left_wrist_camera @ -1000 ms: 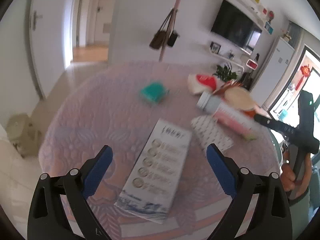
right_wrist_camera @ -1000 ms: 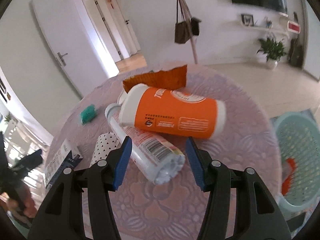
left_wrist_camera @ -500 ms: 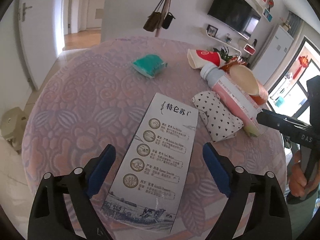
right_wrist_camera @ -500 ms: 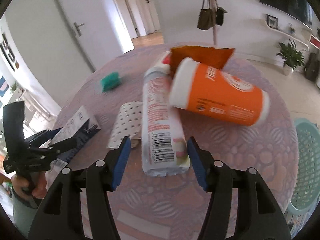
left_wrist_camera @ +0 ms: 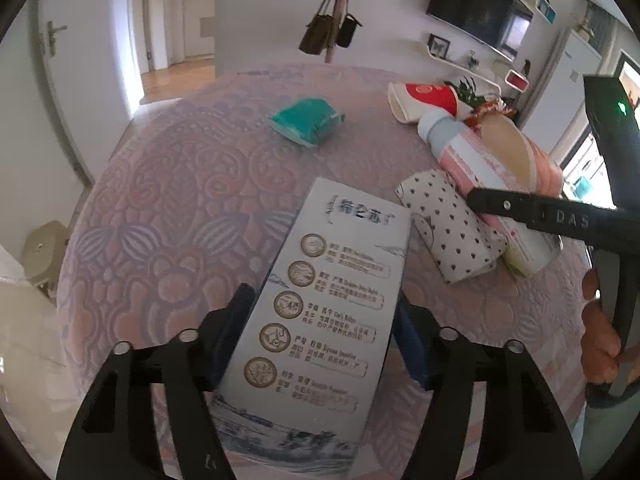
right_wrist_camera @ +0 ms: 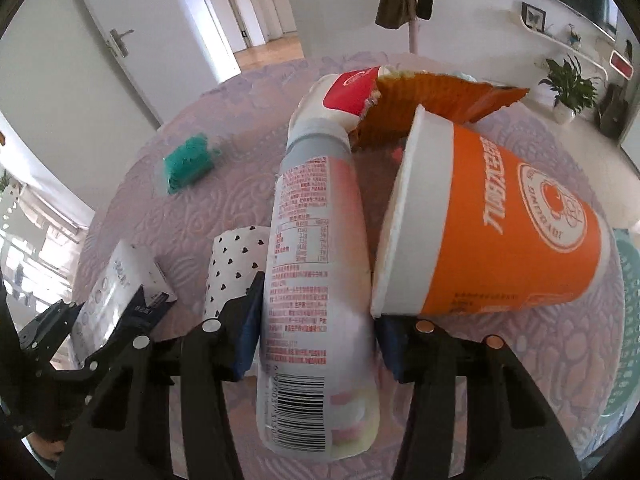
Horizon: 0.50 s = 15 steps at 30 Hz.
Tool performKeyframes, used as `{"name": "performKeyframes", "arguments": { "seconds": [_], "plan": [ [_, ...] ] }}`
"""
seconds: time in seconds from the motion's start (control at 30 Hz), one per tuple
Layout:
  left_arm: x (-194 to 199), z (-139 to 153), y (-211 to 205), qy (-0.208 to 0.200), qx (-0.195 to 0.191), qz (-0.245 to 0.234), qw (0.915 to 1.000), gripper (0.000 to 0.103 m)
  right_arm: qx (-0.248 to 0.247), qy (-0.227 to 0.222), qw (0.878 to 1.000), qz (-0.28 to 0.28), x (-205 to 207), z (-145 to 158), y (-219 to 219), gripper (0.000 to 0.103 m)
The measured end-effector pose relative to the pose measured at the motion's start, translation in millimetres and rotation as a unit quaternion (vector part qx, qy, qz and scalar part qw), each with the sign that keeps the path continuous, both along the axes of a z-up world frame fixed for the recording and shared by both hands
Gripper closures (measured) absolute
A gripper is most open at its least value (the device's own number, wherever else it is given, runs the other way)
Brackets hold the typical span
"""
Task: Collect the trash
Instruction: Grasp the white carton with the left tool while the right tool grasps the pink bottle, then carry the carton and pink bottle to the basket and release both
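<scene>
Both grippers have been brought in closer since half a second ago, and their fingers have been pulled in around two pieces of trash. The left gripper (left_wrist_camera: 322,338) is closed on the white carton (left_wrist_camera: 320,312), which lies flat on the near part of the round table (left_wrist_camera: 168,184). The right gripper (right_wrist_camera: 318,328) is set around the tall bottle (right_wrist_camera: 316,272); its pads seem to touch the sides, but a firm hold cannot be told from this view.

Nothing looks lifted yet. Just right of the bottle, an orange cup (right_wrist_camera: 492,224) is lying on its side and touching it. A spotted cup (right_wrist_camera: 232,264) lies just left of the bottle. A red and white cup (right_wrist_camera: 344,92), an orange wrapper (right_wrist_camera: 432,96) and a green packet (right_wrist_camera: 188,162) are left farther back. A green basket (right_wrist_camera: 624,320) is seen at the far right edge, maybe for the trash. Most of the job is still to be done.
</scene>
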<state>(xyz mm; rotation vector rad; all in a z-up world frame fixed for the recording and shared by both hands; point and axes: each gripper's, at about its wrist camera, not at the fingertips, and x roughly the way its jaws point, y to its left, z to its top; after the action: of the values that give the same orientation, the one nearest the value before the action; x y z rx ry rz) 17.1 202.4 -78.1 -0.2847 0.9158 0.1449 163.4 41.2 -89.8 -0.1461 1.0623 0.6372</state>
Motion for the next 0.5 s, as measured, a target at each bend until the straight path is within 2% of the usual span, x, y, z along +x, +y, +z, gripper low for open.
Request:
{"name": "performKeyframes", "arguments": {
  "seconds": [0.03, 0.1, 0.27, 0.5],
  "plan": [
    [-1, 1, 3, -0.007, -0.013, 0.003, 0.9999, 0.047, 0.003, -0.003, 1.0, 0.001, -2, 1, -1, 0.057],
    [-2, 3, 7, -0.017, -0.036, 0.008, 0.9992, 0.048, 0.012, -0.008, 1.0, 0.003, -5, 5, -4, 0.057],
    [-7, 19, 2, -0.049, -0.03, 0.015, 0.9982, 0.05, 0.042, -0.019, 0.999, 0.017, -17, 23, -17, 0.057],
    [-7, 57, -16, -0.102, -0.019, 0.004, 0.9946, 0.05, 0.084, -0.028, 0.996, 0.029, -33, 50, -34, 0.057]
  ]
}}
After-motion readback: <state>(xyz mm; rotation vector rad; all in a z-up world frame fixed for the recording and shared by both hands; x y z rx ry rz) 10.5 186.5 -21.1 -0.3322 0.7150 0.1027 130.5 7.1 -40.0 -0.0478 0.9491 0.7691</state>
